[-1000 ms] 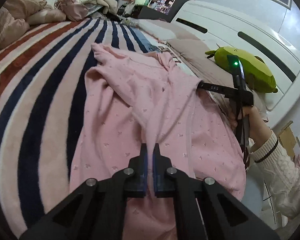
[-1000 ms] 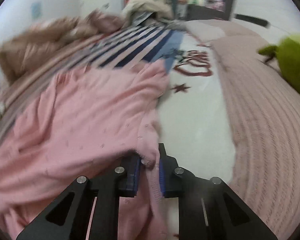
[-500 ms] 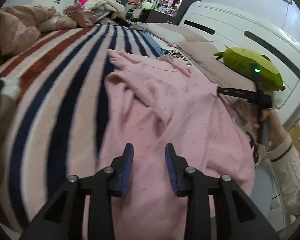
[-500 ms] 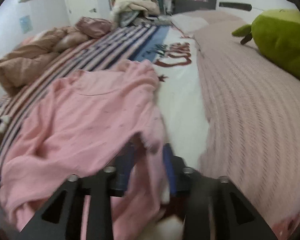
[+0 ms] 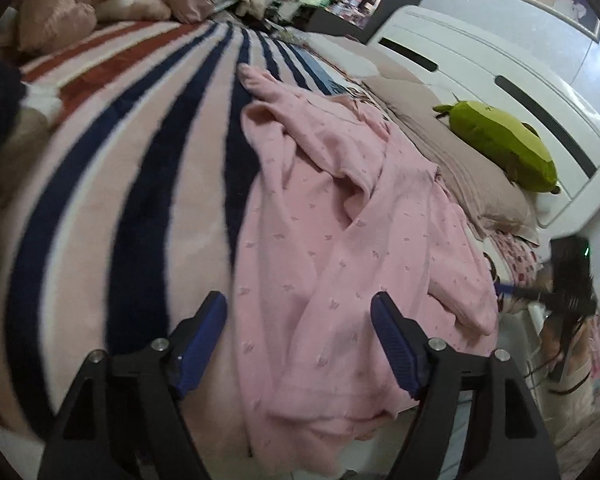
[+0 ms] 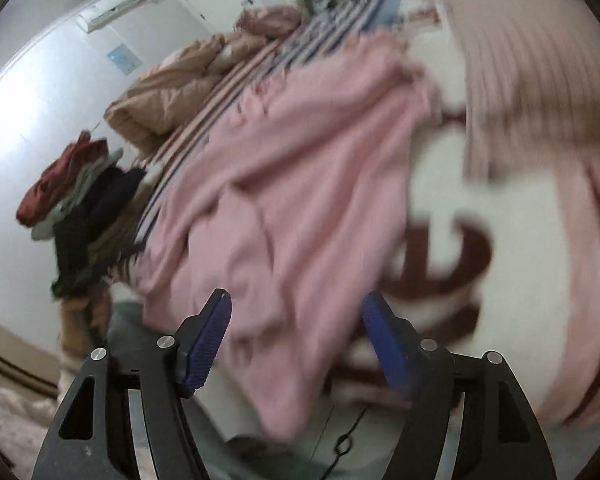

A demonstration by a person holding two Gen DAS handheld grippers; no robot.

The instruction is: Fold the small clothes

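the right wrist view is smeared with motion blur, so the print on the white bedsheet with dark red lettering point(image 6: 452, 240) cannot be read, and the heap of dark and rust-red clothes point(image 6: 80, 200) at 9 o'clock is only a rough shape. in the left wrist view the right tool point(image 5: 500, 288) shows at 3 o'clock as a dark blurred streak past the garment's edge, mostly cut off, its opening unreadable there. the shelves at 12 o'clock hold items too small to make out.

the crumpled pale pink printed garment point(image 5: 340, 240) lies loosely spread on the bed, its left part on the striped pink, navy and rust blanket point(image 5: 120, 160), its near hem hanging over the bed's edge. in the right wrist view the same garment point(image 6: 292, 184) fills the middle.

the left tool point(image 5: 299, 312) is spread wide, holding nothing, above the garment's near part. the right tool point(image 6: 296, 308) is likewise wide and free of cloth.

a green plush toy point(image 5: 504, 148) rests on the dusty pink knitted cover point(image 5: 452, 152) at 2 o'clock, beside the white headboard point(image 5: 500, 64).
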